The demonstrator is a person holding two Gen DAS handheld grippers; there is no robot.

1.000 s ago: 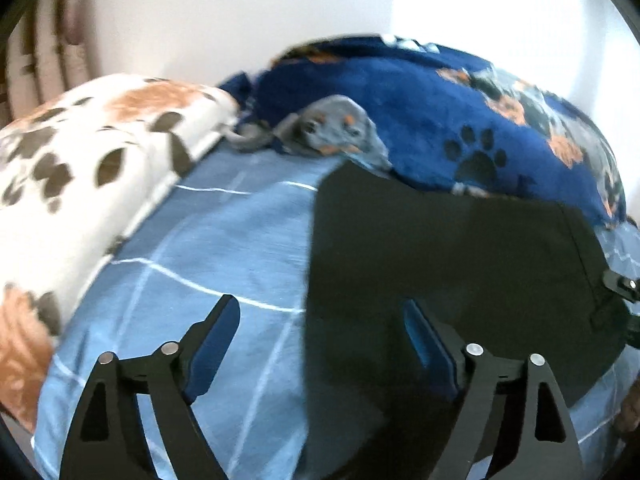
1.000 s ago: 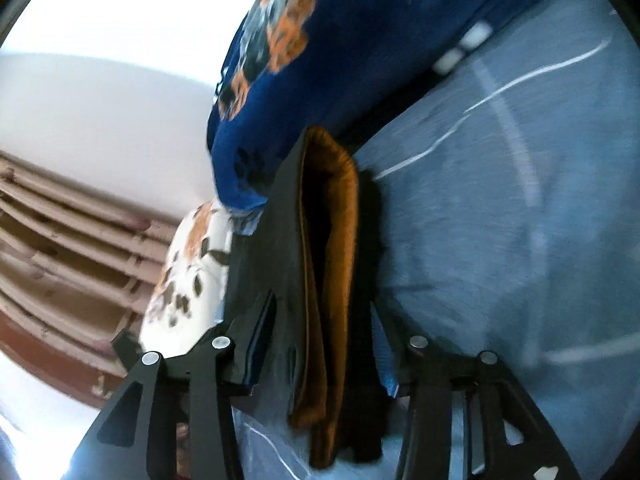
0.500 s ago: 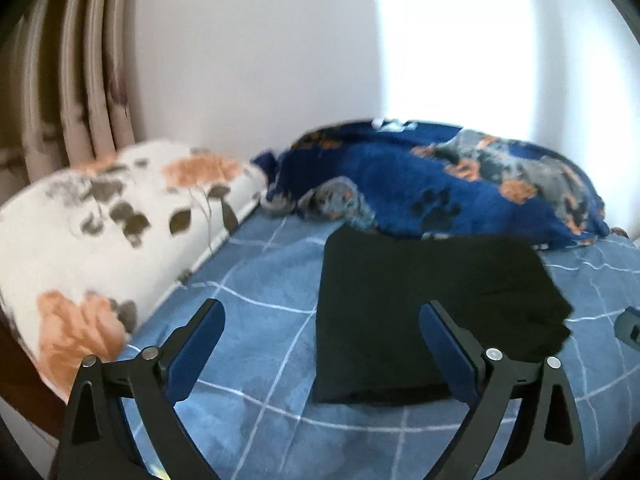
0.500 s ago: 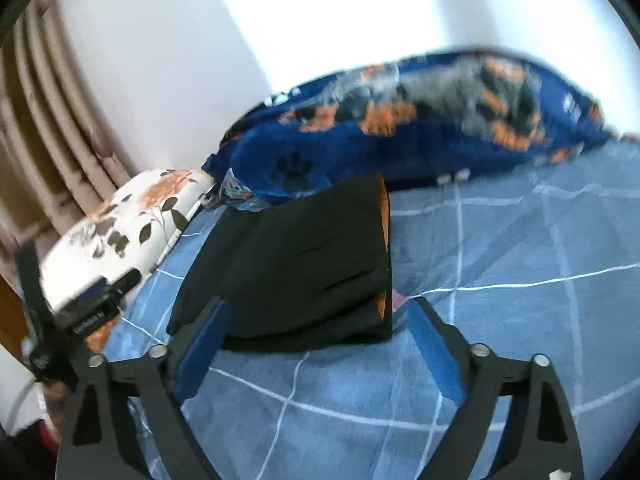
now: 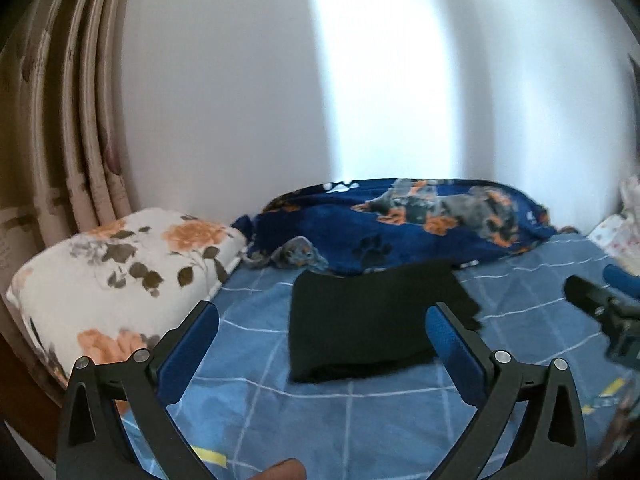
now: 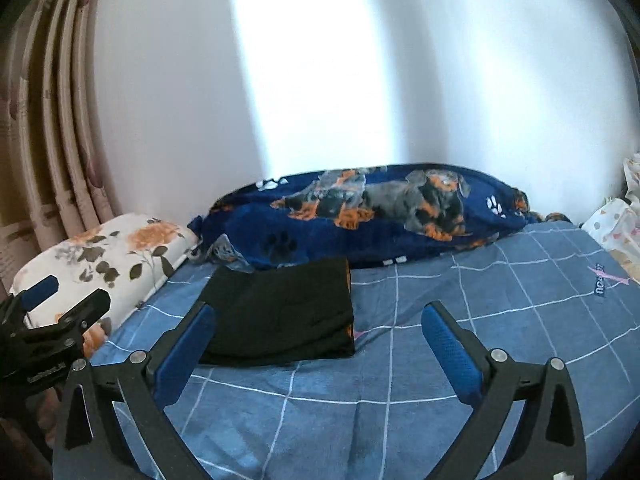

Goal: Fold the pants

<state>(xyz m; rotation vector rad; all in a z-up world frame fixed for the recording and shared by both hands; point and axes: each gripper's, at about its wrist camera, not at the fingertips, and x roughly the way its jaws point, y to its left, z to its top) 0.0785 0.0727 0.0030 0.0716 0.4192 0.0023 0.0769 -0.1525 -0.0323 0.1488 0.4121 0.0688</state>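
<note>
The black pants (image 5: 360, 320) lie folded in a flat rectangle on the blue checked bedsheet (image 5: 360, 412), apart from both grippers. In the right wrist view the pants (image 6: 280, 312) show an orange lining along their right edge. My left gripper (image 5: 322, 312) hovers above and behind them, its jaws opening with nothing between them. My right gripper (image 6: 318, 310) is likewise raised, its jaws opening on empty air. Each gripper appears at the edge of the other's view: the right gripper (image 5: 600, 304) at the right, the left gripper (image 6: 52, 312) at the left.
A floral white pillow (image 5: 120, 264) sits left of the pants. A dark blue dog-print blanket (image 6: 360, 216) is bunched along the white wall behind them. Curtains (image 5: 60, 120) hang at the left. Pale patterned fabric (image 6: 616, 232) lies at the far right.
Both grippers drew back and up from the pants while their jaws widened. The right one rolled upright and let go of the pants' edge. The pants stay folded on the bed.
</note>
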